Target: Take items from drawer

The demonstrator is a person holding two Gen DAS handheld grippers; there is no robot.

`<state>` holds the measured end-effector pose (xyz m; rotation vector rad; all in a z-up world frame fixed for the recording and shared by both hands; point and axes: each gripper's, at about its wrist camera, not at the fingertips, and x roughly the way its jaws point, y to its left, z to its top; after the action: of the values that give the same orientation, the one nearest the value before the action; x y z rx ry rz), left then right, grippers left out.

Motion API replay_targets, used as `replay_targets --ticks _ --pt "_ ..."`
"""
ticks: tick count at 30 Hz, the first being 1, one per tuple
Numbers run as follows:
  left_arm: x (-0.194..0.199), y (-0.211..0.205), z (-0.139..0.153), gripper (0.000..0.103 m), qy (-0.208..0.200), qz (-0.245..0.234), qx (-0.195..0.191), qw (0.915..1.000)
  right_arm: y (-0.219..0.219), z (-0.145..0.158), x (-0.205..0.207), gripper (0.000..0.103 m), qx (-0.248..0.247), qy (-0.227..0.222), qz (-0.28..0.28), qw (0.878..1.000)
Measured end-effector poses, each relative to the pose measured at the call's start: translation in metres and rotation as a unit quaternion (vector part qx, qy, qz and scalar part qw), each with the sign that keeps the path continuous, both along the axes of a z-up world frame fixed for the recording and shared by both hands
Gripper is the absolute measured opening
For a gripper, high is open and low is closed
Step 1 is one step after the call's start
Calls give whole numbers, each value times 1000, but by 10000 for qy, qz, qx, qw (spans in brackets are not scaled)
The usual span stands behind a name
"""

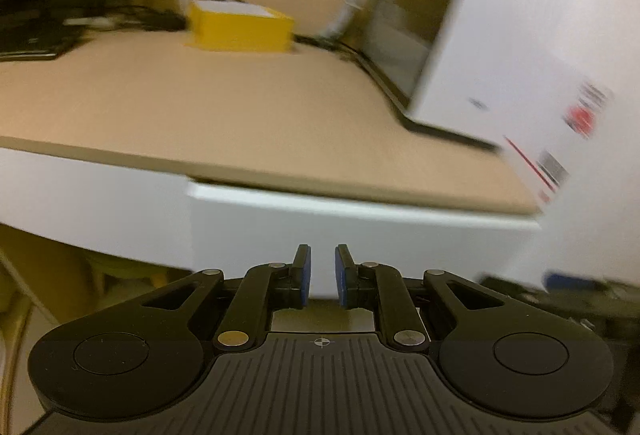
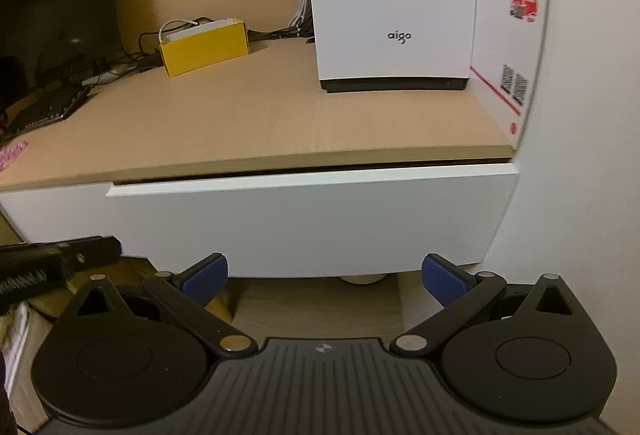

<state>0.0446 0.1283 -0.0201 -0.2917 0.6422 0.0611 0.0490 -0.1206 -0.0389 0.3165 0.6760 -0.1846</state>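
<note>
1. The drawer [image 2: 304,219] is seen nearly closed under the table [image 2: 248,123] – its contents are hidden.
2. Left gripper [image 1: 322,273] – nearly closed, empty; right gripper [image 2: 324,281] is spread wide, empty.
3. A yellow box [image 2: 204,45] and a white box [image 2: 392,3] are seen on the table.

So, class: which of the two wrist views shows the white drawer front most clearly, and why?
The right wrist view: the drawer front appears sharp and nearly whole under the desktop, slightly ajar. In the left wrist view the drawer front is motion-blurred, and the gripper body hides its lower part.
</note>
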Motion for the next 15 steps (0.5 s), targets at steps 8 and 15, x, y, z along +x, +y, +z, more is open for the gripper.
replay_targets --ticks 8,15 --pt "28 70 -8 15 353 560 -67 9978 9 21 27 103 -303 -191 -220 9991" --pt "53 103 -17 15 392 495 -685 9957 6 14 60 103 -486 163 -214 9985"
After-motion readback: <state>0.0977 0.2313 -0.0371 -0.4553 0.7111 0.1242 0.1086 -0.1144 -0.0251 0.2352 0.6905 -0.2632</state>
